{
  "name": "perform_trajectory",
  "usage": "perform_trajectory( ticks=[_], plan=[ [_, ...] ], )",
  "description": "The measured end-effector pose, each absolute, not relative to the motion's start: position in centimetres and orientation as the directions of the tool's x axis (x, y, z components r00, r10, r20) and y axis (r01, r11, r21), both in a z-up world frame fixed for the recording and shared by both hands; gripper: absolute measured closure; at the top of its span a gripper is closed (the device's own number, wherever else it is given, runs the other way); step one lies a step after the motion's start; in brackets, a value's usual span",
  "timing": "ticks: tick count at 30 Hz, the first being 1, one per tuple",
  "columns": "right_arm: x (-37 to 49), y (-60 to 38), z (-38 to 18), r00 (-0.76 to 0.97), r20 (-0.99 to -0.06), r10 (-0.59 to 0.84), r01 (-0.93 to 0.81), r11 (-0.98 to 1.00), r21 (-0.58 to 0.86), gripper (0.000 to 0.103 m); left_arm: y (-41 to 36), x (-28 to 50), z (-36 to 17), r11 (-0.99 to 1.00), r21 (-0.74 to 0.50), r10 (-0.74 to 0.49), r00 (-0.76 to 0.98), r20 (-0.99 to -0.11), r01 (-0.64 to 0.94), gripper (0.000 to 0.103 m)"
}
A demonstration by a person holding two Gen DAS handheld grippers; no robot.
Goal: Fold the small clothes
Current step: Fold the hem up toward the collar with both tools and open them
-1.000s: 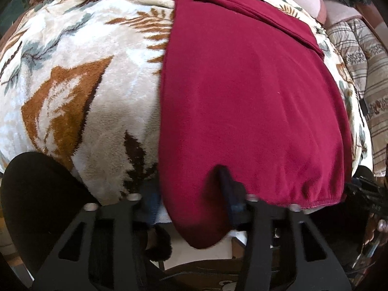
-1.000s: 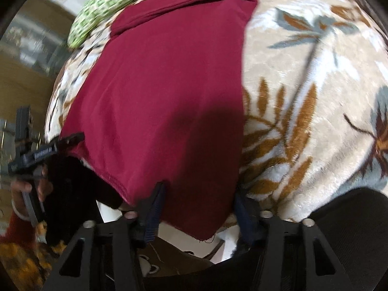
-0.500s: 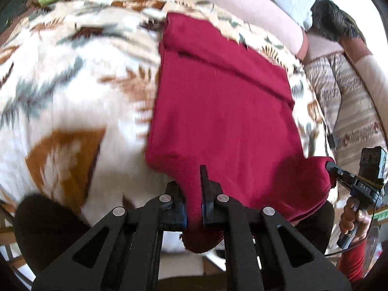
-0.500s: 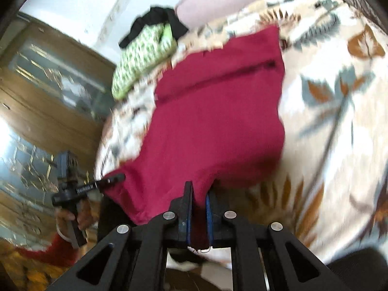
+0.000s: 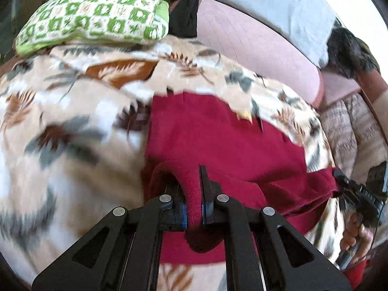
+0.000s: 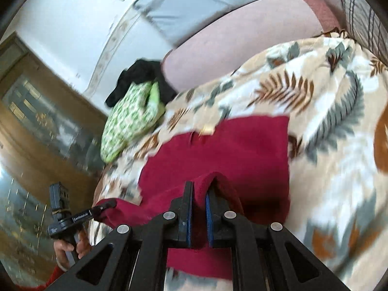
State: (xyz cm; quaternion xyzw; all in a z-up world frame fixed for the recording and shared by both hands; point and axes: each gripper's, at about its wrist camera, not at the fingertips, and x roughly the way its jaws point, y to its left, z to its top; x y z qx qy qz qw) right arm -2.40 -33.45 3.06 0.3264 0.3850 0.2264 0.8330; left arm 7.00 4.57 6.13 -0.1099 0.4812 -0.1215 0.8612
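Left gripper [image 5: 193, 195] clamped on near hem of dark red fleece garment [image 5: 218, 135]. Right gripper [image 6: 199, 208] likewise pinching it, over leaf-patterned plush blanket [image 5: 72, 126].

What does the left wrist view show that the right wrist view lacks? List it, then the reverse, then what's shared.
Left wrist only: a dark furry item at the far right. Right wrist only: a wooden glass-fronted cabinet. Both: the red garment on the leaf-print blanket, each tool, left and right, clamped on its near edge, and the green patterned cloth.
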Motion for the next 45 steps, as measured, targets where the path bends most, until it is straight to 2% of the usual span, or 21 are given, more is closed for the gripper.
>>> perform_trajectory(
  ticks=[6,8,9,11,15,16,17,18,19,20,22,25,30,32,34,37,40,42,43,44,45],
  plan=[
    [4.8,-34.5,0.3,0.611,-0.542,0.578,-0.032,0.702,0.712,0.095,3.0,14.5,4.0,0.936,-0.344,-0.337,0.484,-0.807,0.079,0.097],
    [7.1,-34.9,-1.3,0.601,-0.567,0.563,0.018,0.700,0.714,0.092,3.2,16.1,3.4,0.922,-0.382,-0.365,0.467,-0.805,0.061,0.092],
    [7.8,-35.4,-1.7,0.617,-0.565,0.548,0.037,0.697,0.716,0.088,3.3,16.9,3.3,0.919,-0.389,-0.371,0.463,-0.805,0.059,0.091],
    [8.0,-36.8,-1.2,0.677,-0.540,0.499,0.066,0.691,0.720,0.051,3.2,17.7,3.3,0.921,-0.385,-0.372,0.447,-0.813,0.068,0.089],
    [7.1,-38.5,0.4,0.692,-0.515,0.506,0.047,0.680,0.732,0.048,3.0,17.8,3.7,0.927,-0.361,-0.370,0.420,-0.829,0.103,0.081],
    [6.7,-38.1,0.9,0.692,-0.516,0.504,0.021,0.701,0.713,0.048,3.0,17.6,4.0,0.928,-0.355,-0.368,0.428,-0.825,0.113,0.071],
    [6.2,-37.4,1.5,0.687,-0.523,0.505,-0.017,0.731,0.682,0.048,2.9,17.3,4.4,0.927,-0.355,-0.370,0.445,-0.815,0.122,0.052],
    [5.8,-36.2,2.0,0.675,-0.539,0.504,-0.059,0.765,0.642,0.048,2.8,17.2,4.7,0.928,-0.353,-0.368,0.465,-0.805,0.121,0.042],
    [5.6,-35.4,2.2,0.668,-0.545,0.507,-0.086,0.780,0.620,0.049,2.9,17.0,5.4,0.933,-0.343,-0.349,0.511,-0.786,0.108,0.026],
    [5.4,-34.3,2.2,0.656,-0.553,0.513,-0.120,0.795,0.595,0.049,2.9,17.0,5.7,0.933,-0.344,-0.343,0.536,-0.771,0.103,0.022],
    [6.2,-32.4,1.8,0.634,-0.600,0.487,-0.139,0.835,0.532,0.049,2.7,17.5,6.0,0.932,-0.344,-0.347,0.537,-0.769,0.110,0.022],
    [8.3,-30.4,0.5,0.645,-0.708,0.287,-0.048,0.940,0.337,0.049,2.3,17.9,5.9,0.940,-0.321,-0.332,0.518,-0.788,0.114,0.022],
    [12.7,-29.3,-3.9,0.507,-0.821,0.263,-0.012,0.954,0.299,0.050,1.3,17.9,3.7,0.967,-0.232,-0.254,0.500,-0.828,0.108,0.022],
    [12.8,-29.6,-4.4,0.525,-0.797,0.299,-0.022,0.941,0.339,0.084,1.3,18.4,2.1,0.980,-0.192,-0.197,0.484,-0.853,0.061,0.022],
    [12.4,-30.2,-3.5,0.565,-0.763,0.312,-0.025,0.932,0.363,0.094,1.6,19.0,0.7,0.985,-0.171,-0.165,0.476,-0.864,0.031,0.022],
    [11.8,-30.9,-2.2,0.624,-0.736,0.262,0.001,0.942,0.336,0.094,2.0,20.3,-1.9,0.992,-0.124,-0.102,0.442,-0.891,-0.021,0.022],
    [13.5,-30.9,-4.7,0.539,-0.802,0.257,0.030,0.946,0.323,0.094,2.5,20.8,-2.9,0.985,-0.166,-0.128,0.433,-0.892,-0.051,0.021],
    [13.6,-31.0,-4.6,0.546,-0.804,0.235,0.041,0.951,0.305,0.084,2.7,20.8,-2.8,0.984,-0.167,-0.120,0.443,-0.888,-0.068,0.021],
    [13.5,-31.2,-4.1,0.555,-0.804,0.212,0.055,0.956,0.290,0.070,2.7,20.5,-2.5,0.984,-0.161,-0.114,0.448,-0.887,-0.069,0.021],
    [12.8,-31.7,-3.2,0.578,-0.795,0.183,0.075,0.959,0.275,0.061,2.6,20.3,-2.1,0.986,-0.153,-0.107,0.456,-0.884,-0.065,0.021],
    [12.2,-32.1,-2.5,0.596,-0.783,0.178,0.079,0.957,0.278,0.061,2.4,20.1,-1.8,0.988,-0.141,-0.098,0.467,-0.879,-0.058,0.021]
  ],
)
